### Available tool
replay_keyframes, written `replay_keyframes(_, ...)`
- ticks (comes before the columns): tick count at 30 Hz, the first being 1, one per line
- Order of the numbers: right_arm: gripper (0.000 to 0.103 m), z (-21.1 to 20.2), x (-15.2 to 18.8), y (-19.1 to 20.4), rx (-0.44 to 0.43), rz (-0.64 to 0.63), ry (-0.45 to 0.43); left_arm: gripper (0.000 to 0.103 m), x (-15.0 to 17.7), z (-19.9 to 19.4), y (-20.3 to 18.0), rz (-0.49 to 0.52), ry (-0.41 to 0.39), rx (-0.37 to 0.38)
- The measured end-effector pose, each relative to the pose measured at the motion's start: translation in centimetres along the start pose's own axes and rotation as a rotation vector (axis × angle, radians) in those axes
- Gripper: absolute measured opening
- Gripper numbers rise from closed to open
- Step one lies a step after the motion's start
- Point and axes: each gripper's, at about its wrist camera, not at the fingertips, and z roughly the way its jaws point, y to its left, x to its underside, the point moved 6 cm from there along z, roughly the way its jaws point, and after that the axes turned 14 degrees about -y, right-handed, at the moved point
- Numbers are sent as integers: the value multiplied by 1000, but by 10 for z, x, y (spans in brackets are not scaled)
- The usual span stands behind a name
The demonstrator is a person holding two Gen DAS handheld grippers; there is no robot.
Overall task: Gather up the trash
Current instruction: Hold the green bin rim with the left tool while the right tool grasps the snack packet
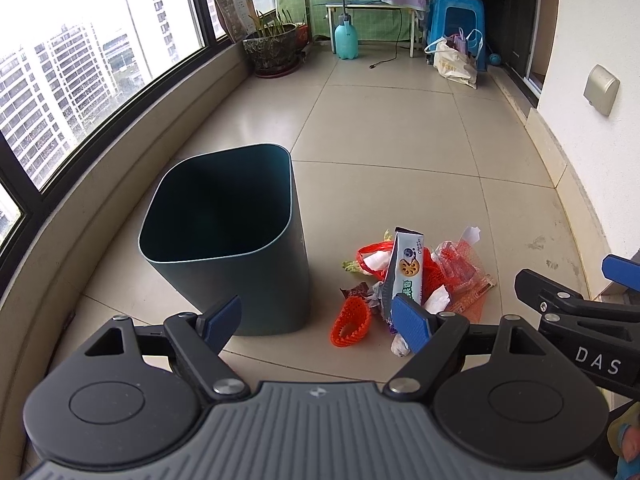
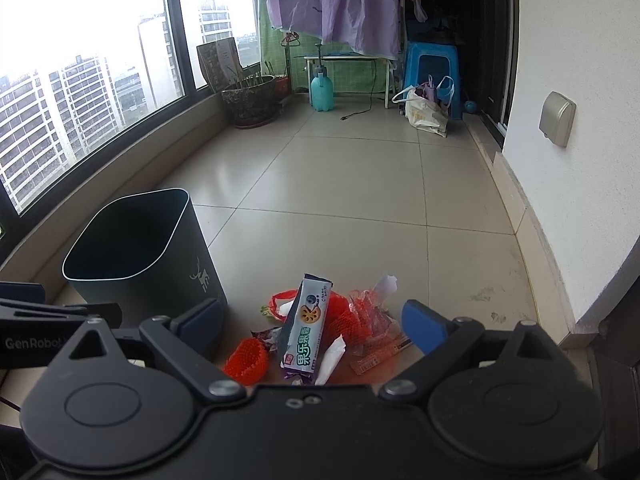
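Tiled floor [image 1: 400,128]: bin [image 1: 224,240]; deer logo [image 2: 201,279] only right view.

Location: enclosed balcony of a high-rise apartment. Evidence: a curved window wall [image 2: 92,80] on the left gives a view of residential tower blocks from well above ground. The floor [image 2: 340,184] is laid with large beige tiles. Laundry [image 2: 336,4] hangs overhead at the far end. Below it stand a potted plant [image 1: 272,46], a teal spray bottle [image 1: 345,38], a blue plastic stool [image 2: 430,72] and a carrier bag [image 1: 454,60]. A wall-mounted cover [image 2: 557,118], probably a socket housing, sits on the right wall.
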Motion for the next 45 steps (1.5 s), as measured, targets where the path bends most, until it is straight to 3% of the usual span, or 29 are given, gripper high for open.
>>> replay_keyframes(5,97,2,0,0,9,-4,1,82,-8,6,18,-71,24,9)
replay_keyframes(14,97,11,-21,10,-24,-86,-17,82,-40,18,57,-72,-20,-94)
replay_keyframes(20,98,33,-45,4,-14,-178,-43,82,-49,43,88,-100,1,-153)
replay_keyframes(27,98,74,-61,4,-26,-196,-39,82,-55,74,125,-146,13,-186)
replay_keyframes(32,98,113,-69,9,-77,-185,9,82,-59,106,156,-195,45,-191)
replay_keyframes(36,98,144,-66,12,-133,-172,54,82,-55,133,188,-241,75,-239)
replay_keyframes(40,98,182,-50,10,-156,-153,132,82,-46,158,213,-274,102,-288)
replay_keyframes(45,92,237,-10,-3,-116,-87,269,82,-24,195,233,-307,179,-337)
